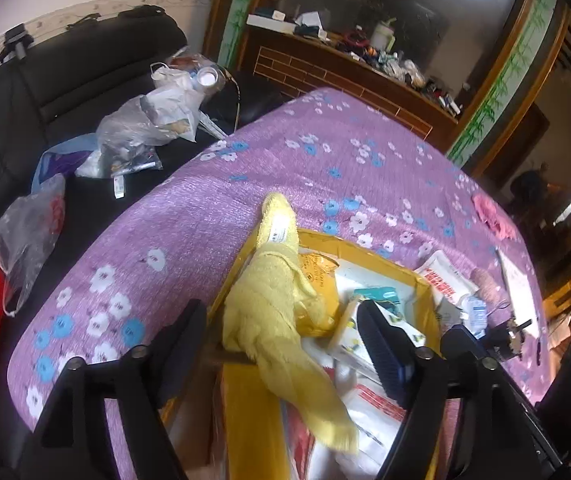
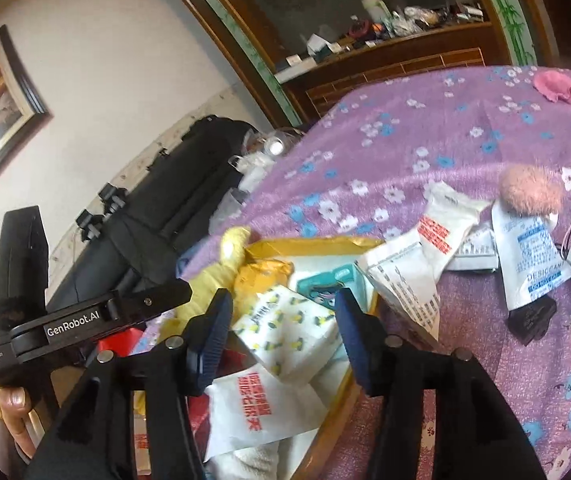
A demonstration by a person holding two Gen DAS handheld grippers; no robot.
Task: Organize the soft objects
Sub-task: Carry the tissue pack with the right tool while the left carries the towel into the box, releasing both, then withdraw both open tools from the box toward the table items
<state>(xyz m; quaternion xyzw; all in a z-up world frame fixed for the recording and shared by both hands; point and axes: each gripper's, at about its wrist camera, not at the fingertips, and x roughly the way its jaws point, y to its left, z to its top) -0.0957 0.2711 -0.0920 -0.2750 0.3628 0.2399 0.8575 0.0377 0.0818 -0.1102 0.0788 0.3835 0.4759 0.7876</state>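
The yellow towel (image 1: 281, 312) drapes over the rim of the yellow box (image 1: 417, 276) on the purple-covered bench (image 1: 213, 216). Left claw (image 1: 285, 344) is spread, seemingly not gripping it; right claw (image 2: 285, 336) spread over packets. Pinch the towel's middle and tuck it fully inside.

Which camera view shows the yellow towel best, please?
The left wrist view: the yellow towel runs nearly full length there, draped over the edge of the yellow box. The right wrist view shows only part of it, behind the left gripper.
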